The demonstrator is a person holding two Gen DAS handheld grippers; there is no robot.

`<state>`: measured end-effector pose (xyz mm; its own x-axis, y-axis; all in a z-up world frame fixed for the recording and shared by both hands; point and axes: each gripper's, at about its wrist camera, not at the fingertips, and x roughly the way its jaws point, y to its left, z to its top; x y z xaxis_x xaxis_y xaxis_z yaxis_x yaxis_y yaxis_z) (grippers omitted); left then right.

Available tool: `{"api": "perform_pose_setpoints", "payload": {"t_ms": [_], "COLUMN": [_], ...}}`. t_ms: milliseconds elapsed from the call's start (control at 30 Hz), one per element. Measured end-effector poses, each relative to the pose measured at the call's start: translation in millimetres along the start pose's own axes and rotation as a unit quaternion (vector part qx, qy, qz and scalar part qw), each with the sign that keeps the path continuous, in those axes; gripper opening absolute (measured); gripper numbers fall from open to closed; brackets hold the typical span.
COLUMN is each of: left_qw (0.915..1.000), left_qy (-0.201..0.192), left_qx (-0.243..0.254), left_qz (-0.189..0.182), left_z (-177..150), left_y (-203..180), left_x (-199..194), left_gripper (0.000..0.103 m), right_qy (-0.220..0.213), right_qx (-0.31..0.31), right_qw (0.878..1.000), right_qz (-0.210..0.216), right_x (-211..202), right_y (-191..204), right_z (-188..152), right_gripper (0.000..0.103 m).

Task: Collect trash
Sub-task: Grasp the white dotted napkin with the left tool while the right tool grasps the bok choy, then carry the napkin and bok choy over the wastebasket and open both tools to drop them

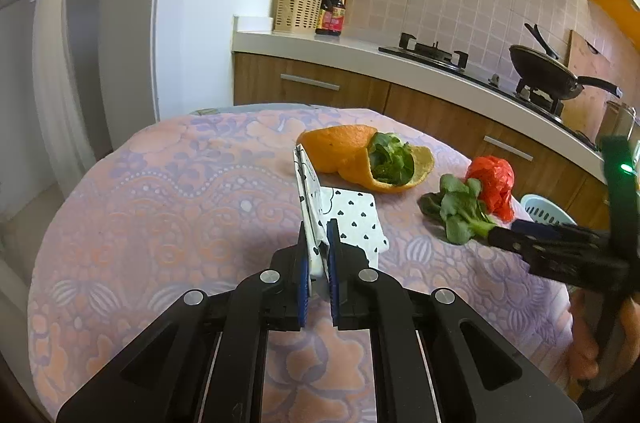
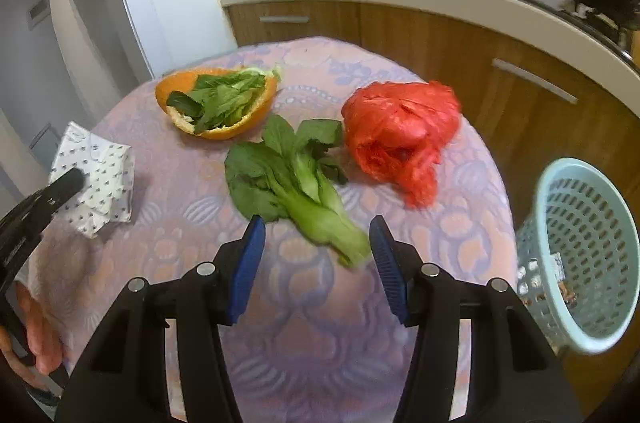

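My left gripper (image 1: 318, 229) is shut on a white heart-print paper wrapper (image 1: 356, 219), lifting one edge off the tablecloth; the same wrapper (image 2: 96, 179) shows at the left of the right wrist view. My right gripper (image 2: 316, 223) is open, its blue pads either side of the stem of a green leafy vegetable (image 2: 296, 179) lying on the cloth, not touching it. Behind lie an orange peel (image 2: 216, 103) holding leaves and a crumpled red plastic bag (image 2: 400, 135). The right gripper (image 1: 516, 233) also appears at the vegetable (image 1: 456, 211) in the left wrist view.
A round table with a pink and lilac patterned cloth (image 2: 304, 323) carries everything. A pale blue perforated basket (image 2: 584, 255) stands off the table's right edge. A kitchen counter (image 1: 360, 47) with stove, pan, bottles and a wicker basket runs behind.
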<state>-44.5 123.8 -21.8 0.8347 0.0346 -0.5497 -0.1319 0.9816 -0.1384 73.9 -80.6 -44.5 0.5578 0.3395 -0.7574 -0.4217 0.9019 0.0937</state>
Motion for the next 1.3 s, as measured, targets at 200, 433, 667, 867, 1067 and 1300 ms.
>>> {"api": "perform_pose_setpoints", "payload": {"t_ms": [200,433,667,867,1067,1300], "left_qw": [1.0,1.0,0.9991,0.9939,0.9861,0.9736], "left_qy": [0.001,0.006,-0.009,-0.033,-0.045,-0.03], "left_qx": [-0.001,-0.003,-0.003,0.02,0.063,0.108], "left_qz": [-0.002,-0.001,-0.042,-0.104,-0.147,-0.198], "left_z": [-0.1,0.8,16.7,37.5,54.8,61.8], "left_y": [0.4,0.4,-15.5,-56.3,-117.8,-190.8], "left_x": [0.1,0.3,-19.1,-43.1,-43.7,-23.0], "left_gripper": [0.006,0.006,0.005,0.005,0.005,0.006], "right_qy": [0.032,0.016,-0.045,-0.105,-0.14,-0.151], "right_qx": [-0.038,-0.046,-0.059,-0.01,0.046,0.155], "right_qw": [0.999,0.999,0.997,0.994,0.989,0.973], "right_qz": [-0.006,0.013,0.033,0.022,-0.026,-0.084], "right_x": [25.0,7.2,-47.8,-104.3,-143.2,-159.9], "right_y": [14.2,24.8,32.4,-5.8,-63.2,-149.9], "right_z": [12.7,-2.6,-23.9,-26.5,-34.3,-58.0], "right_gripper": [0.051,0.022,0.022,0.022,0.022,0.022]}}
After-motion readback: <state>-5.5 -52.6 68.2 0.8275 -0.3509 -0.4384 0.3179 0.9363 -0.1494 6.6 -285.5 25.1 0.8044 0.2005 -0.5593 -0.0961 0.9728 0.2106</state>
